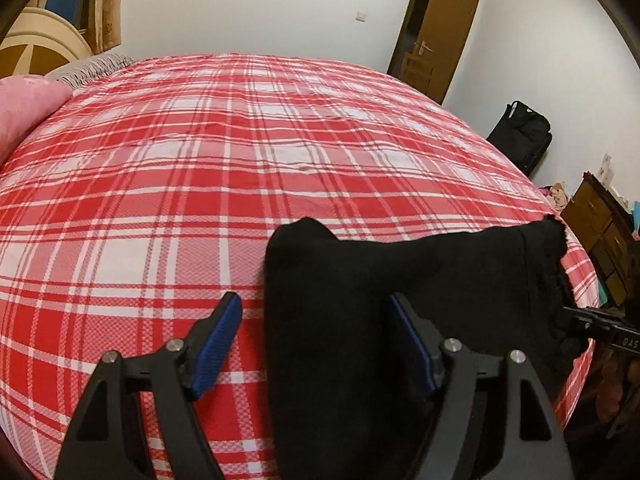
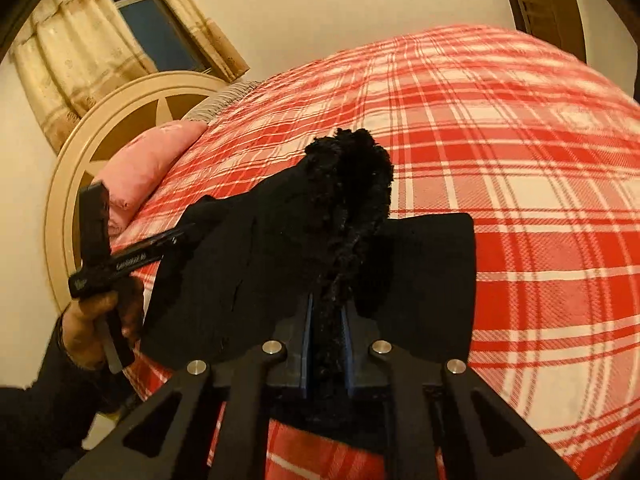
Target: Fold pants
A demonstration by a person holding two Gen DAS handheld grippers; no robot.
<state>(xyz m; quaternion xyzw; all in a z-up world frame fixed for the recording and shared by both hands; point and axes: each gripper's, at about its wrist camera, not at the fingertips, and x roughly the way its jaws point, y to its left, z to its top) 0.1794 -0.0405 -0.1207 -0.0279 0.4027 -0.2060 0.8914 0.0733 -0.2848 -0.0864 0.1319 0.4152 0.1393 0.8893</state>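
Pants point(image 1: 360, 300), black and fleece-lined, lie bunched at the near edge of the red plaid bedspread point(image 1: 200, 160). Left gripper point(image 1: 316, 340): jaws spread wide, straddling the fabric's left edge, pads not pressing it. Right gripper point(image 2: 326, 344): jaws nearly closed, pinching a fuzzy fold of the pants. Pink pillow point(image 2: 148, 164) sits near the headboard point(image 2: 100, 128).

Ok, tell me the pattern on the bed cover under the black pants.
Red and white plaid bed cover, clearest in the left wrist view.
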